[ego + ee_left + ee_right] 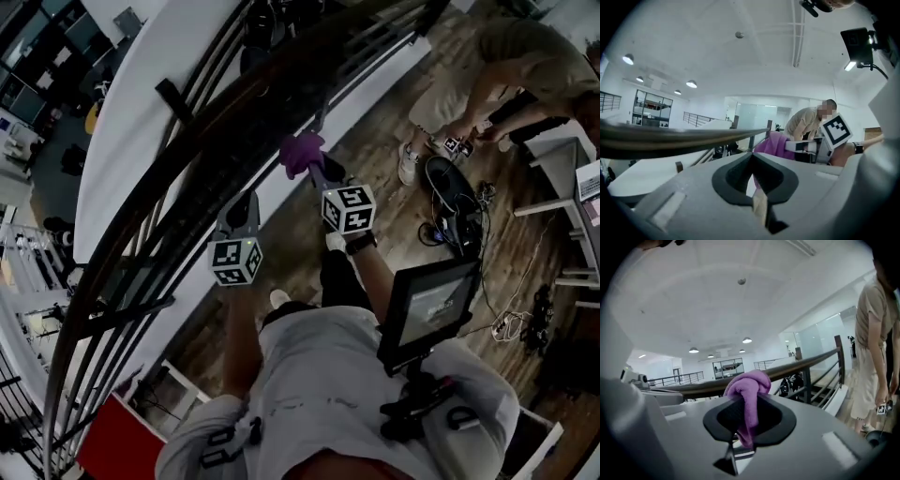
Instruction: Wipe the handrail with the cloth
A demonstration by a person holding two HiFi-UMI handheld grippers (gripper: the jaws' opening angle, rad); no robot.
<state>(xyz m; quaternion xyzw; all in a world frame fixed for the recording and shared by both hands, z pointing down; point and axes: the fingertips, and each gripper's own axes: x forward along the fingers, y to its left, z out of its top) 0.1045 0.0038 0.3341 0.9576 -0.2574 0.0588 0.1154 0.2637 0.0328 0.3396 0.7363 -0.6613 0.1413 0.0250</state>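
Gripping the purple cloth (749,383) with the right tool (746,420), jaws clamped on its middle so that a bunched wad sticks out in front, probably to put soft fabric, not plastic, on the handrail (202,141). Holding that wad at the rail's near edge, partway along the curve; hard to say whether actually touching. Holding the left tool (242,208) closed on nothing, just beside the rail lower down, seemingly out of the wiping path.

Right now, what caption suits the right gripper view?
Right claw shut on a bunched purple cloth, held up in front of the dark handrail, a person standing at far right.
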